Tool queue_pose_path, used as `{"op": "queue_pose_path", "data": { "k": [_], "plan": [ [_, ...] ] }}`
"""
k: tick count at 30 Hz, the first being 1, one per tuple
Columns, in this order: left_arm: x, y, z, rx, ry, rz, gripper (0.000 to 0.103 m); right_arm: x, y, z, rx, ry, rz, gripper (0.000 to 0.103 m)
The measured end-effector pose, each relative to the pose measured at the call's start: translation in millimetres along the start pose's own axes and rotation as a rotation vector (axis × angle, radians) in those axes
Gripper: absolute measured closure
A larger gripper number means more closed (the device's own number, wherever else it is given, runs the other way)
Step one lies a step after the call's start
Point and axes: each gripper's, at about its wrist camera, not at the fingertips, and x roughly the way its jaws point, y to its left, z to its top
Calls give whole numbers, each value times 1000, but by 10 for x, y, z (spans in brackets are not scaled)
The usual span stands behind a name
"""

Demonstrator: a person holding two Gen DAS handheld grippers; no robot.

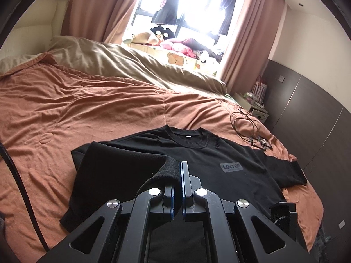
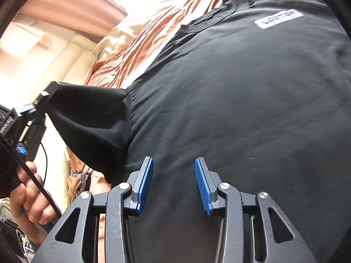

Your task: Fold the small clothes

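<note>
Your left gripper (image 1: 180, 175) is clamped on the folded-over left edge of the black T-shirt (image 1: 219, 166). Only the right wrist view shows your hand (image 2: 28, 199). Right gripper (image 2: 174, 171): part open, empty, above the shirt. Shirt lies flat on the wrinkled orange bedcover (image 1: 87, 100), collar toward the window, smooth knit with a grey logo patch (image 1: 232, 167).

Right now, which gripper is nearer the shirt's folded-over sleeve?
Left. The left gripper is shut on the sleeve, lifting it over the black T-shirt. The right gripper hangs open over the shirt's body, beside the sleeve.
</note>
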Motion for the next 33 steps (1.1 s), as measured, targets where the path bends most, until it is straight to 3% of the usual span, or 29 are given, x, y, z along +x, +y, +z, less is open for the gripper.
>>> {"op": "queue_pose_path", "data": {
  "k": [5, 7, 10, 11, 15, 21, 33],
  "plan": [
    [307, -175, -176, -8, 85, -18, 99, -237, -108, -5, 20, -35, -40, 65],
    [421, -188, -248, -18, 145, -16, 98, -305, -123, -31, 30, -43, -39, 56],
    [483, -195, -374, -23, 218, -46, 84, -345, -78, -83, 40, -54, -30, 49],
    [469, -198, -407, -21, 230, -47, 74, -340, -60, -90, 45, -54, -21, 49],
    [302, -177, -509, -7, 235, -24, 50, -244, 50, -108, 43, -51, -11, 49],
    [13, -53, -564, -16, 230, 2, 37, -260, 234, -126, 5, -73, -4, 49],
    [-514, 602, -704, -112, 183, 138, 35, -133, 695, -220, -147, -44, -9, 49]
  ]
}}
